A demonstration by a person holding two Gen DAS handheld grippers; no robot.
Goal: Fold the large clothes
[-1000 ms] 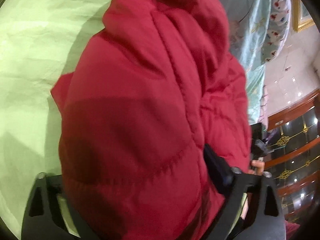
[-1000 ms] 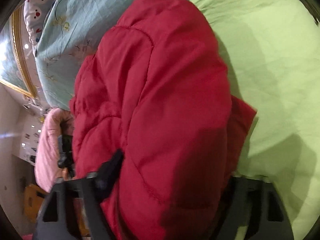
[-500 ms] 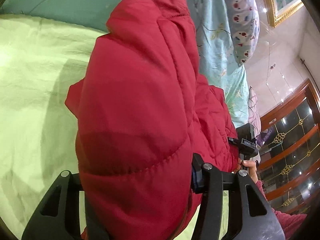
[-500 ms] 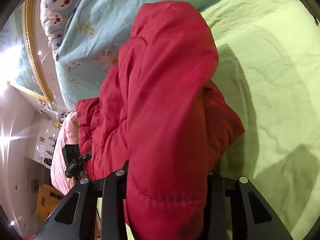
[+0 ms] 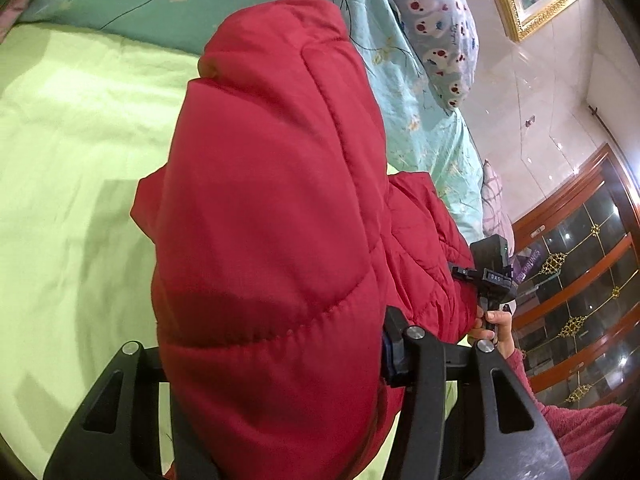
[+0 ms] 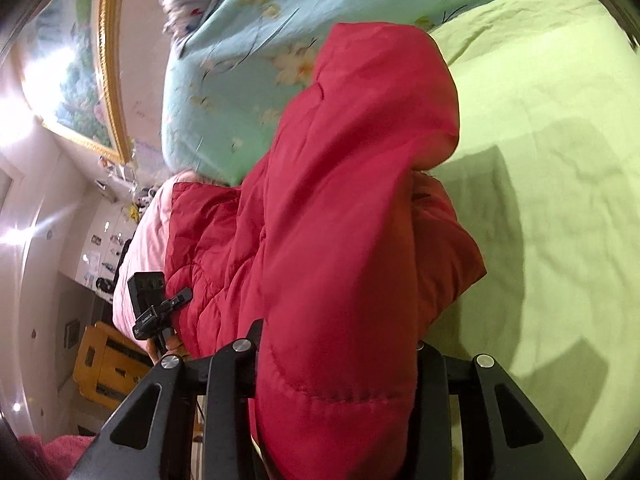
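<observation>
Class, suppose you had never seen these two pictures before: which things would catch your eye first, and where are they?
First, the puffy red jacket, which fills the middle of both views and bulges up between each pair of black tongs. Both the left tongs and the right tongs are clamped on it. Around it lies the lime-green sheet, with a floral turquoise quilt beyond.

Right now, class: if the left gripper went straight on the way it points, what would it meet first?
The red padded jacket it already grips: the left gripper has it bunched ahead, hiding what lies beyond, probably the green sheet.
</observation>
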